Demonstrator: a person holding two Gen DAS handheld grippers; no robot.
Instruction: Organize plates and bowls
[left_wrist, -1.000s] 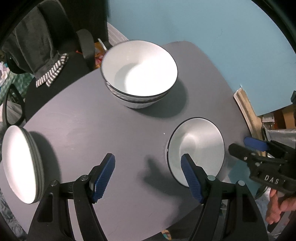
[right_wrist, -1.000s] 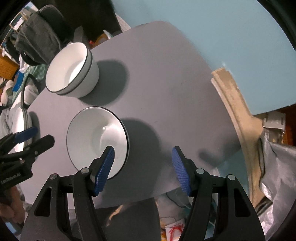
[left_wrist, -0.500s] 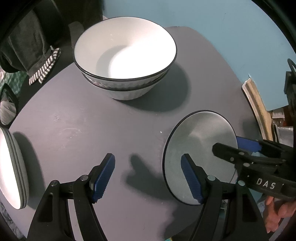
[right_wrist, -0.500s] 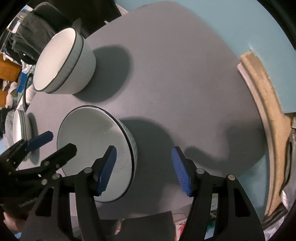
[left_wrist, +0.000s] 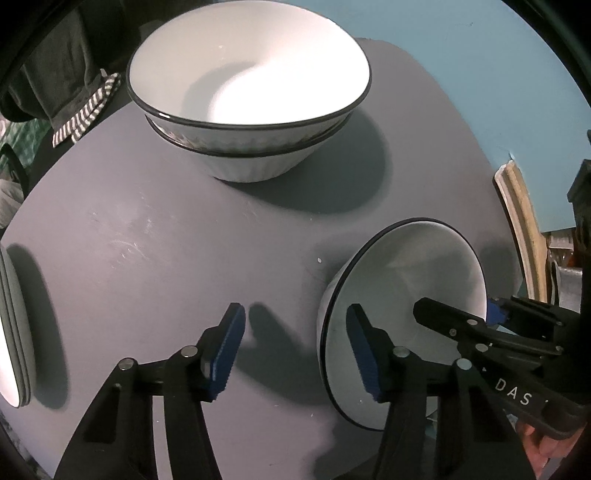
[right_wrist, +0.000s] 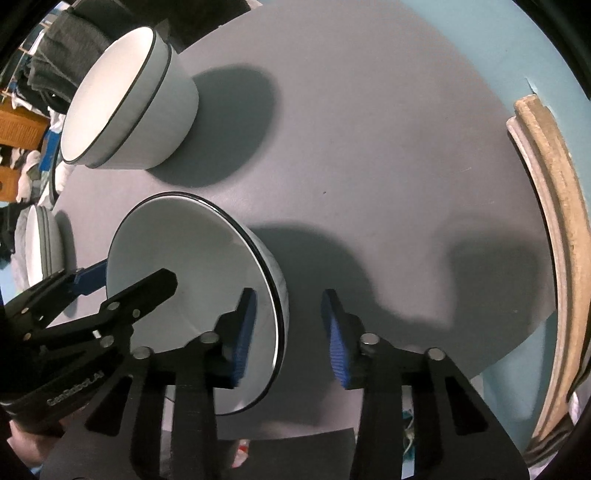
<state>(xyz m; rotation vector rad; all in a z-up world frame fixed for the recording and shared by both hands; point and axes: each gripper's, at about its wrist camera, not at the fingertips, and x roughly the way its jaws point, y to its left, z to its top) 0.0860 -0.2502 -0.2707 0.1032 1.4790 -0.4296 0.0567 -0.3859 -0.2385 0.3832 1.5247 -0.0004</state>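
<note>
A single white bowl with a black rim (left_wrist: 399, 280) (right_wrist: 192, 266) sits on the grey round table (left_wrist: 147, 240). My left gripper (left_wrist: 295, 347) is open, its right finger inside the bowl's left rim. My right gripper (right_wrist: 290, 332) is open, its left finger inside the bowl's right rim; the wall lies between the fingers. A stack of two larger white bowls (left_wrist: 251, 92) (right_wrist: 122, 103) stands at the far side. A stack of white plates (left_wrist: 13, 325) (right_wrist: 42, 243) lies at the left edge.
Dark clothing and a striped cloth (left_wrist: 81, 110) hang over a chair behind the table. A teal wall (left_wrist: 461, 55) is behind. A beige moulding strip (right_wrist: 546, 221) leans at the right, past the table edge.
Both grippers have moved forward and lower, closing in on the single bowl from either side. Each now has one finger inside its rim. The bowls look larger in view.
</note>
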